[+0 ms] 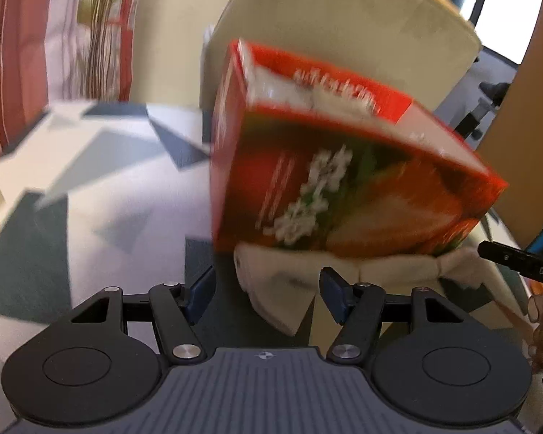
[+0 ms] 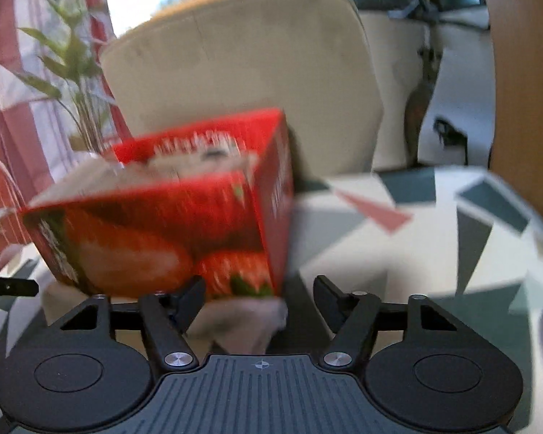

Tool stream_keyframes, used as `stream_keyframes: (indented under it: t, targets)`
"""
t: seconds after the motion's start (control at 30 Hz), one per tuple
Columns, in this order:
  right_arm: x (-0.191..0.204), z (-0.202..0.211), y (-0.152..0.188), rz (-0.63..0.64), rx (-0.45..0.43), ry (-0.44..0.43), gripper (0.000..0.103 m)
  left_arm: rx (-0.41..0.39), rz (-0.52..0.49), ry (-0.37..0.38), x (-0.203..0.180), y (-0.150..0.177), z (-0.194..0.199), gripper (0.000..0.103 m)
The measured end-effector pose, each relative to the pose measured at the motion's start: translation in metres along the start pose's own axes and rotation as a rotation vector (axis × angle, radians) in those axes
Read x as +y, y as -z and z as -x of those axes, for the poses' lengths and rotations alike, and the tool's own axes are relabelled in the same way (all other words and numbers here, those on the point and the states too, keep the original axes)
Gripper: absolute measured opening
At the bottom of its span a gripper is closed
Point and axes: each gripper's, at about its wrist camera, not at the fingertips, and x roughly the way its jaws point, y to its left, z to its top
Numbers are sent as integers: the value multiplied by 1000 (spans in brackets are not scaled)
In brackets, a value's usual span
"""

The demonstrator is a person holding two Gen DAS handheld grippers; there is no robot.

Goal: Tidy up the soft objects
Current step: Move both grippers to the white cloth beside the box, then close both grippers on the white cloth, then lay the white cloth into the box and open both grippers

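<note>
A red carton [image 1: 344, 166] printed with strawberries stands tilted on a cream cloth [image 1: 282, 289] on the patterned table; motion blurs it. My left gripper [image 1: 266, 289] is open just in front of the carton, with a fold of the cloth lying between its fingers and the left finger clear of it. In the right wrist view the same carton [image 2: 170, 224] rests on the cloth [image 2: 239, 318]. My right gripper [image 2: 260, 300] is open around the cloth's corner, its right finger well apart from it. One finger [image 1: 517, 264] of the right gripper shows at the left wrist view's edge.
The tablecloth [image 1: 90, 181] has grey, teal and pink triangles. A beige upholstered chair back [image 2: 242, 72] rises right behind the carton. A potted plant [image 2: 72, 72] and red-striped curtains stand to the left, and a wooden panel [image 2: 525, 90] to the right.
</note>
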Motion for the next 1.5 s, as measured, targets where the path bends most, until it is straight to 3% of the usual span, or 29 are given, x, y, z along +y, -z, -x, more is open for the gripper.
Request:
stream_keyframes:
  t: [0.07,0.2,0.27,0.3,0.33,0.4,0.47,0.57,0.83,1.03,1.23,1.5]
  targets:
    - [-2,-12,6,-27,32,-10,50,7,38,1,4,5,-7,66]
    - [-4,-27,14,-73,67,-36,42,8,76,8,9,9,-13,63]
    - [-5,-28,13,-73,74,-47,37,7,55,15,7,11,-12,43]
    - [-5,-27,14,-71,72,-51,34,18,47,16,5,12,-13,17]
    - [-5,-27,13,-72,74,-58,31,24,49,15,4,14,-13,10]
    - [-6,-24,12,-79,70,-52,23,-5,56,30,6,15,-7,6]
    - [-6,-18,10,-87,63,-58,14,-25,43,35,4,15,2,5]
    - [-4,-7,6,-87,43,-78,11,-65,17,19,1,14,21,5]
    - [15,42,-24,-41,-76,-156,9,-224,-38,24,-11,0,90,5]
    - [29,62,-64,-3,-167,-183,9,-288,-95,4,-20,-38,97,5]
    - [32,38,-98,38,-153,-134,9,-242,-112,10,-26,-72,72,5]
    - [25,-2,-101,55,-72,-88,10,-161,-150,-17,-25,-84,36,5]
